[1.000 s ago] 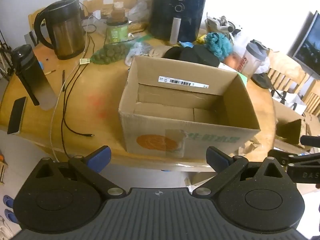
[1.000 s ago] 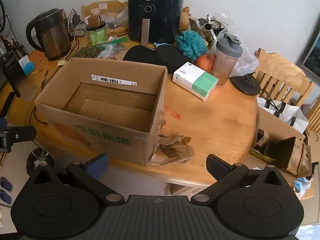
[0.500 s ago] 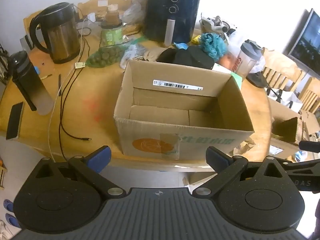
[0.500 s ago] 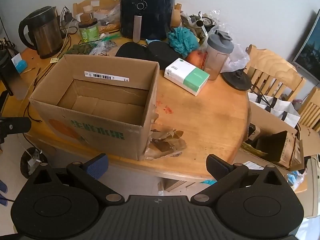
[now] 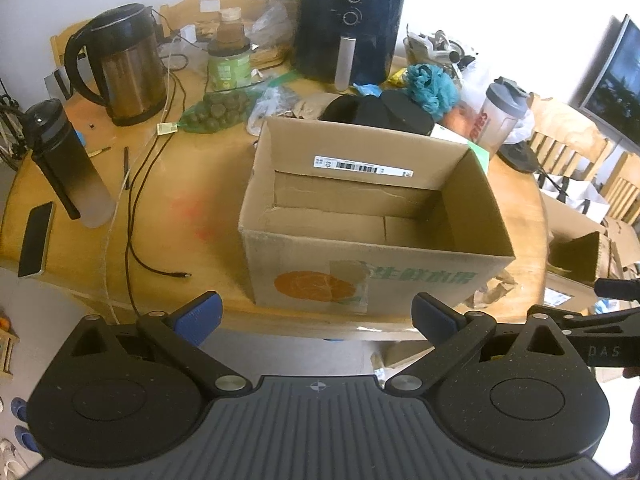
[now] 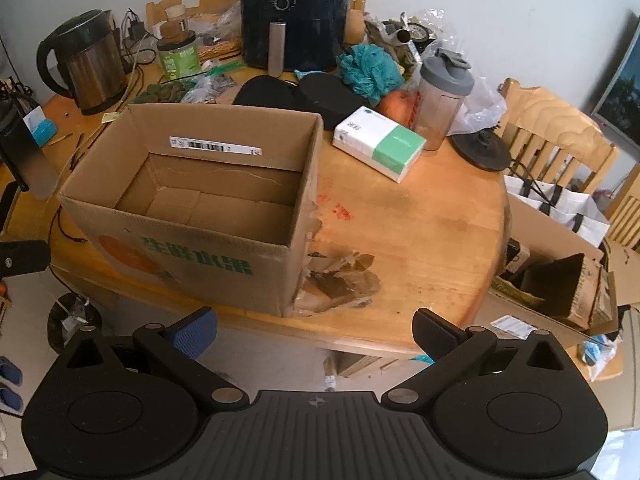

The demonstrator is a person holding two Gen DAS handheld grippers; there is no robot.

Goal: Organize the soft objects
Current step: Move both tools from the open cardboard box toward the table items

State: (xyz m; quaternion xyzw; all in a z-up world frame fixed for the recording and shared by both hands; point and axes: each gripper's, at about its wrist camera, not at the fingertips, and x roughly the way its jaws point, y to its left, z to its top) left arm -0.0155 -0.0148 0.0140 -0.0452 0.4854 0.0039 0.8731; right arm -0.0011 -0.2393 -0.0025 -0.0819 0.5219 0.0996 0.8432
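An open, empty cardboard box [image 5: 372, 268] [image 6: 188, 252] stands on the round wooden table [image 6: 420, 232]. Behind it lie a teal bath pouf [image 6: 370, 66] [image 5: 432, 86], two black soft pads [image 6: 296, 94] [image 5: 376, 110] and a white-green tissue pack [image 6: 380, 142]. My left gripper [image 5: 316, 314] is open and empty, off the table's front edge before the box. My right gripper [image 6: 314, 330] is open and empty, before the box's right corner.
A kettle [image 5: 126, 64], a dark bottle [image 5: 68, 164], a phone [image 5: 36, 238] and cables [image 5: 136, 208] sit left. An air fryer [image 6: 296, 12], a green jar [image 6: 178, 54], a shaker cup [image 6: 442, 98] and torn paper [image 6: 340, 280] are nearby. Chairs and bags [image 6: 556, 208] stand right.
Both grippers have drawn back and slightly up from the table, so the box and table look smaller and further. Both stay open and empty.
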